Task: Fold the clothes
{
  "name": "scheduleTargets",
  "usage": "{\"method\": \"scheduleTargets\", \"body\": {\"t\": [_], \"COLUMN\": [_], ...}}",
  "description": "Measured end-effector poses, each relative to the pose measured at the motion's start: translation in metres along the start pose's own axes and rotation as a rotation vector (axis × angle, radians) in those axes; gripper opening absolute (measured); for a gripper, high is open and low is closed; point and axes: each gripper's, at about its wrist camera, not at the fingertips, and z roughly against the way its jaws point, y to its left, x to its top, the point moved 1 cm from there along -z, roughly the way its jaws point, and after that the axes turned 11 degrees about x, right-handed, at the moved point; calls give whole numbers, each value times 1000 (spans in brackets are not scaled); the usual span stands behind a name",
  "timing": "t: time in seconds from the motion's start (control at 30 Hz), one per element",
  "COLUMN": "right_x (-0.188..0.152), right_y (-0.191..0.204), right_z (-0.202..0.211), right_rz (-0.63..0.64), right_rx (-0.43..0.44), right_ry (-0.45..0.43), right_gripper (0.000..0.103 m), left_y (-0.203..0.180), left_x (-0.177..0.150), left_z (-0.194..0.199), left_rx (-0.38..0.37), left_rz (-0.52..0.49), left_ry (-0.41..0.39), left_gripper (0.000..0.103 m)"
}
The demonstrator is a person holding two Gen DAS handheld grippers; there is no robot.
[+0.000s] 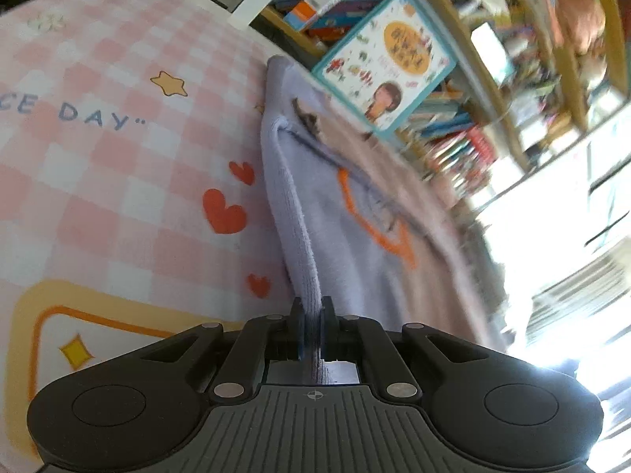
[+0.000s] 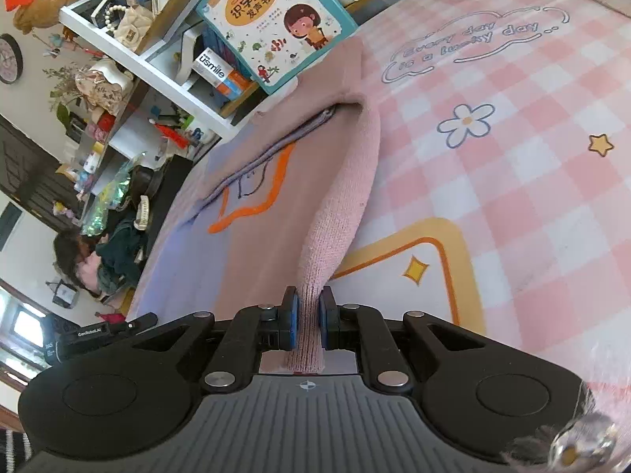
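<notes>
A knit sweater, lilac on one half and pink on the other with an orange outline on its front, is held up above the bed. In the left wrist view my left gripper (image 1: pixel 311 315) is shut on the sweater's lilac edge (image 1: pixel 292 205). In the right wrist view my right gripper (image 2: pixel 307 307) is shut on its pink edge (image 2: pixel 347 197). The garment body (image 2: pixel 252 181) stretches away from both grippers toward the bookshelf. Its lower part is hidden.
A pink checked bed sheet (image 1: pixel 98 149) (image 2: pixel 512 165) with hearts, stars and lettering lies under the sweater. A bookshelf with a children's book (image 1: pixel 386 59) (image 2: pixel 272 19) stands at the bed's far edge. A cluttered room (image 2: pixel 110 213) lies to the left.
</notes>
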Motion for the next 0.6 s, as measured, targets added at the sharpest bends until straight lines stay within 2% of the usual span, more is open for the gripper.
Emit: {"method": "scheduleTargets", "body": {"t": [0.1,0.2,0.33,0.4,0.47,0.6], "right_x": [12,34,70,87,103,132], "right_y": [3,10,19,19,17,4], "right_z": [3,4,-5,-13,-22,-37], "right_rz": [-26,-31,-1,1,-5,-64], "right_rx": [100,242,355,381,402,437], "right_ry": [-41,-133,-237,-286,-335,-414], "right_gripper": [10,10,10,10,10,10], "left_y": [1,-10,-17,-20,-21,-24], "left_x": [6,19,47,60,73,102], "left_z": [1,-3,-9,-11,-15,-29], "left_rx": [-148,-278,-398,-455,-477,-459], "left_rz": [100,137,197,227,246,232], "left_ry": [-44,-91,-182,-228,-265,-291], "left_gripper": [5,5,5,5,5,5]}}
